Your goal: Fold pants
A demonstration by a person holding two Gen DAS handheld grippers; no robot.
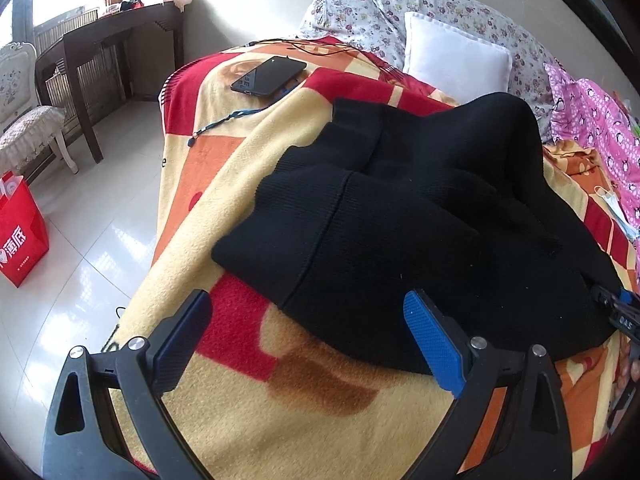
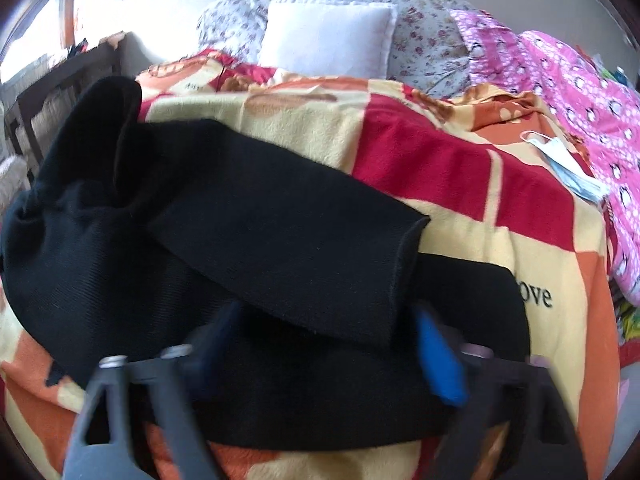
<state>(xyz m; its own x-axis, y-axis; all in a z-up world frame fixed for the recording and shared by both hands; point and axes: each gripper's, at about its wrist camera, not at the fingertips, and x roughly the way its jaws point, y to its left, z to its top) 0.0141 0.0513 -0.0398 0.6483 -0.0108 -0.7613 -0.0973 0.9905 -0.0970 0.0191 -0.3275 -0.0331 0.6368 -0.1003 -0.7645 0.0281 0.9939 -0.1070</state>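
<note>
Black knit pants (image 1: 400, 208) lie bunched on a yellow, red and orange blanket (image 1: 224, 168) on the bed. My left gripper (image 1: 308, 312) is open, its blue pads either side of the pants' near edge, holding nothing. In the right wrist view the pants (image 2: 260, 240) lie with one leg end folded across the rest. My right gripper (image 2: 324, 336) is open, its jaws wide apart just above the lower layer of cloth. The right gripper's tip also shows at the left wrist view's right edge (image 1: 618, 308).
A black phone (image 1: 268, 76) and cables lie on the blanket at the back. A white pillow (image 1: 456, 56), floral pillows and a pink quilt (image 2: 580, 92) are at the bed's head. A face mask (image 2: 568, 168) lies right. A red bag (image 1: 20, 228), chair and dark desk (image 1: 100, 40) stand left.
</note>
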